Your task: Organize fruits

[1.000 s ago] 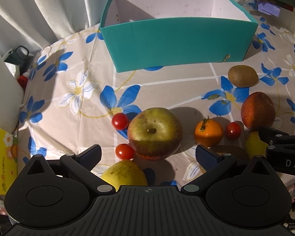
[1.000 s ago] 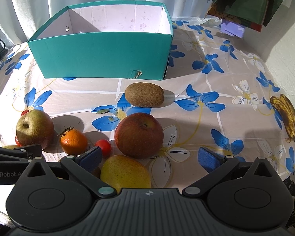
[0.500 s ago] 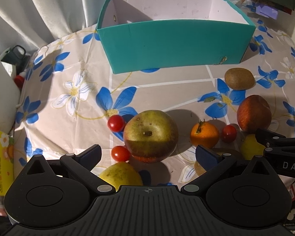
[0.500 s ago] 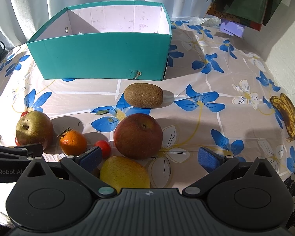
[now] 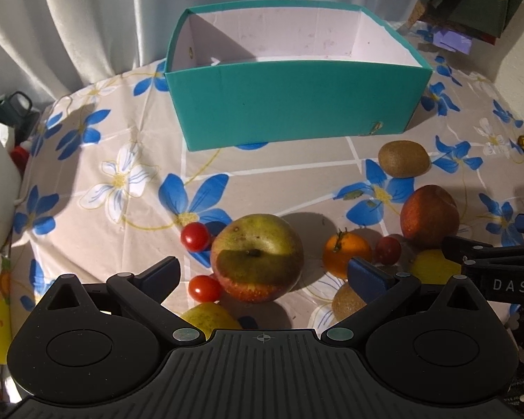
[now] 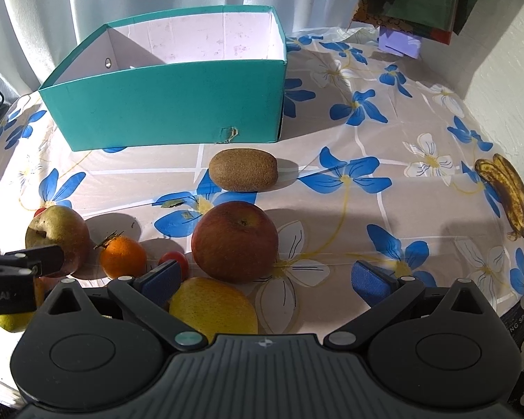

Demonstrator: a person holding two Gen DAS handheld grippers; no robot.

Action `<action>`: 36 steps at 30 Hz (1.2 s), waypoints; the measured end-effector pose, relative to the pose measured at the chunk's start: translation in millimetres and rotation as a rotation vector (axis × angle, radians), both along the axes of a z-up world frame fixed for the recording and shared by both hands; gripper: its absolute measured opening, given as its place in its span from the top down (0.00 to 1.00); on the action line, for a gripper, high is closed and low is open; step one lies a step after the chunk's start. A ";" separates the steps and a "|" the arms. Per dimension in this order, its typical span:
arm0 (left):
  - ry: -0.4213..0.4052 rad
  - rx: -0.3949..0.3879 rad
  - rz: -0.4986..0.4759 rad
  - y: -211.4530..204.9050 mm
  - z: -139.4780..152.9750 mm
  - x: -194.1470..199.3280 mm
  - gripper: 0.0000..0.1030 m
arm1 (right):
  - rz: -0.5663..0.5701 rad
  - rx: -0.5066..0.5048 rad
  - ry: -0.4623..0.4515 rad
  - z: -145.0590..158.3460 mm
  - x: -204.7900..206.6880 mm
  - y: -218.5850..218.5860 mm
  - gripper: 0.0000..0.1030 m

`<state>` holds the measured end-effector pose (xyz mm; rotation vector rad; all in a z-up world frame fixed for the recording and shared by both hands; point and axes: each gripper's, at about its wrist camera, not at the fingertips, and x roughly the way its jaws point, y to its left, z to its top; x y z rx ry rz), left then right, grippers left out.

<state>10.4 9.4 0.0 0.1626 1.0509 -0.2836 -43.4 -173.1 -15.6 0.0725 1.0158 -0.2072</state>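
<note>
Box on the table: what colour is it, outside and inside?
The box is teal outside and white inside, clearest in the right wrist view.

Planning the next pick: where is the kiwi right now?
In the right wrist view, the kiwi lies on the tablecloth between the teal box and the red apple.

Pale curtain [image 5: 87, 17] behind; floral tablecloth [image 6: 384, 188] sunlit; white textured wall [image 6: 506, 63] at right.

Left gripper [image 5: 262, 274] fingers spread wide; right gripper [image 6: 267, 279] likewise.
</note>
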 end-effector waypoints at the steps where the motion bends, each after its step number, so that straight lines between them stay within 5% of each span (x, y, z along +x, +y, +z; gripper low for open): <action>1: -0.001 -0.008 0.006 1.8 -1.3 -0.1 0.00 | -0.003 0.002 0.000 -0.3 -0.5 -0.6 0.00; 7: -0.062 0.000 0.026 16.3 -5.1 -8.0 0.00 | -0.016 0.016 -0.005 -1.7 -3.6 -4.6 0.00; 12: -0.152 -0.072 -0.008 34.9 3.3 -26.5 0.00 | -0.031 0.037 -0.007 -3.8 -6.2 -9.6 0.00; 16: -0.161 0.017 0.019 37.1 -1.6 -33.5 0.00 | -0.025 0.056 -0.017 -4.8 -7.3 -9.4 0.00; 18: -0.143 0.056 0.027 38.0 -7.1 -34.2 0.00 | -0.017 0.067 -0.019 -6.3 -6.6 -8.5 0.00; 36: -0.041 -0.014 -0.033 51.0 -43.6 -33.0 0.00 | -0.021 0.110 0.016 -18.0 -1.6 -15.0 0.00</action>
